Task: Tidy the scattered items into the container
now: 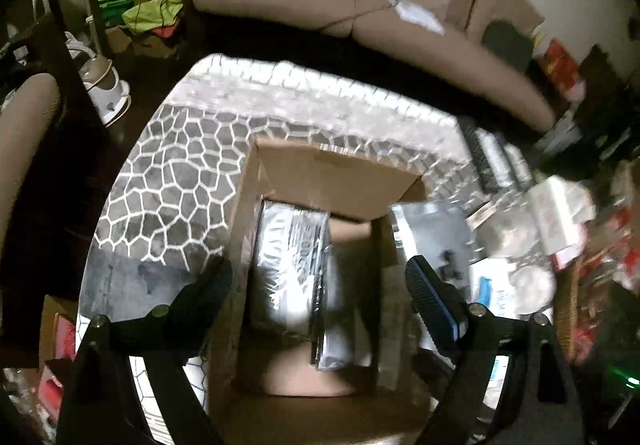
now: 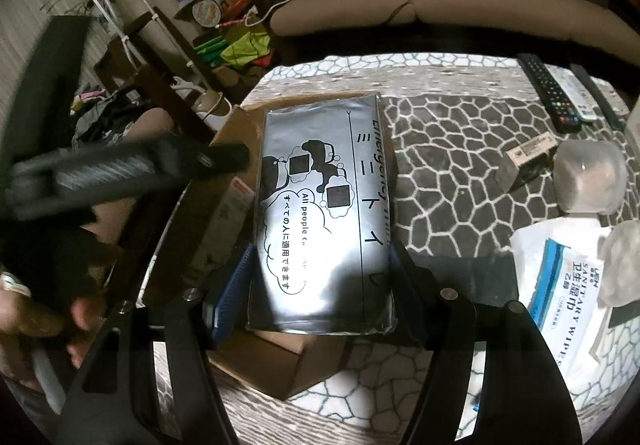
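Observation:
An open cardboard box stands on the patterned tablecloth, with silver foil packs inside it. My left gripper is open and empty, hovering over the box. My right gripper is shut on a silver foil pack with black print, held above the box. This pack also shows in the left wrist view, at the box's right edge. The left gripper appears in the right wrist view, to the left of the pack.
A wet-wipes packet, clear plastic containers, a small carton and remote controls lie on the table to the right of the box. A beige sofa runs behind the table. Clutter fills the floor on the left.

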`<state>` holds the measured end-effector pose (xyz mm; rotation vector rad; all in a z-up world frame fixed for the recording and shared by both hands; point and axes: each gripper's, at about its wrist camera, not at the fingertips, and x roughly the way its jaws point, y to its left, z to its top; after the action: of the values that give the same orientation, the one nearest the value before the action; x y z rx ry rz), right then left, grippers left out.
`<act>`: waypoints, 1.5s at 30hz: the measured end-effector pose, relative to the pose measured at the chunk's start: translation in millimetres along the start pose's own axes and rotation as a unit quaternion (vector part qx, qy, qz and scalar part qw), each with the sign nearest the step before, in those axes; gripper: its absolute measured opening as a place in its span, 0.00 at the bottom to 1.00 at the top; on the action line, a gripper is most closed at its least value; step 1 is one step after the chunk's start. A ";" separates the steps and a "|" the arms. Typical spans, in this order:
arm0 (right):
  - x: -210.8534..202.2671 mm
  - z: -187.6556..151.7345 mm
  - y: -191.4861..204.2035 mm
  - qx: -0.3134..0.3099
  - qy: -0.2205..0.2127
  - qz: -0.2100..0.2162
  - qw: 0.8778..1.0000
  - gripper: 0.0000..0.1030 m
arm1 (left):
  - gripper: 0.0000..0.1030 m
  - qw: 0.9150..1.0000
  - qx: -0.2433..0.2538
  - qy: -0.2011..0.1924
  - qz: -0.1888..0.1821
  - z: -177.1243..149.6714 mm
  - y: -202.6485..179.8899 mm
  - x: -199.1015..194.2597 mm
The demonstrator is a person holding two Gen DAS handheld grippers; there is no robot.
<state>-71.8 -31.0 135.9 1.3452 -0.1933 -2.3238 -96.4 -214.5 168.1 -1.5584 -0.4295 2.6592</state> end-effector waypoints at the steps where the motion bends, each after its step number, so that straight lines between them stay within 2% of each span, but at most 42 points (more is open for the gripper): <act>1: 0.8 0.7 3.8 -0.003 0.000 0.001 1.000 0.63 | 0.86 1.000 -0.001 -0.006 0.003 0.4 3.1 -6.4; 5: 12.8 5.8 24.0 -0.008 0.002 0.003 1.000 0.63 | 0.86 1.000 -0.011 -0.016 0.009 0.9 22.3 -26.1; 10: 48.7 13.9 47.1 0.005 0.019 -0.004 1.000 0.63 | 0.86 1.000 -0.009 -0.016 0.014 -6.4 39.5 -34.6; 12: 63.8 15.1 56.0 0.000 0.028 -0.004 1.000 0.66 | 0.86 1.000 -0.009 -0.012 0.015 -8.9 45.3 -33.9; 14: 70.4 15.7 62.9 -0.013 0.030 -0.015 0.999 0.74 | 0.86 1.000 -0.010 -0.007 0.017 -11.1 50.7 -31.8; 18: 59.5 16.1 58.7 -0.017 0.032 -0.011 0.999 0.72 | 0.86 1.000 -0.010 -0.001 0.014 -15.8 55.3 -25.7; 22: 23.9 11.4 43.2 -0.031 0.009 -0.021 0.999 0.72 | 0.86 1.000 -0.004 0.004 0.002 -25.5 43.6 -21.8; 26: -26.5 -6.5 8.4 -0.028 -0.017 -0.023 0.999 0.72 | 0.86 0.999 0.028 0.001 -0.021 -40.4 11.7 -25.6; 33: -103.4 -51.8 -82.1 -0.024 -0.025 -0.091 0.995 0.73 | 0.86 0.993 0.095 -0.017 -0.070 -85.0 -73.7 -25.9; 36: -126.9 -69.0 -123.7 -0.001 -0.031 -0.107 0.994 0.80 | 0.86 0.990 0.105 -0.004 -0.093 -108.7 -105.3 -13.6; 37: -132.2 -73.0 -135.7 0.007 -0.033 -0.111 0.993 0.87 | 0.86 0.989 0.108 0.001 -0.101 -116.1 -115.4 -7.7; 38: -137.3 -76.7 -149.0 0.015 -0.036 -0.117 0.992 0.90 | 0.86 0.988 0.112 0.007 -0.107 -124.3 -126.2 -1.1; 40: -145.0 -83.6 -177.0 0.030 -0.042 -0.136 0.989 0.90 | 0.86 0.986 0.121 0.018 -0.114 -138.9 -145.1 14.7; 42: -146.8 -88.7 -203.4 0.045 -0.039 -0.151 0.987 0.90 | 0.86 0.985 0.134 0.027 -0.106 -152.4 -163.4 35.1; 45: -141.7 -94.5 -236.5 0.069 -0.032 -0.154 0.985 0.90 | 0.86 0.984 0.140 0.038 -0.100 -166.5 -182.3 63.7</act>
<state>-3.6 251.9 119.7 1.4552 -0.1810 -2.6561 -5.6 8.0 82.9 -1.4424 -0.1856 2.3791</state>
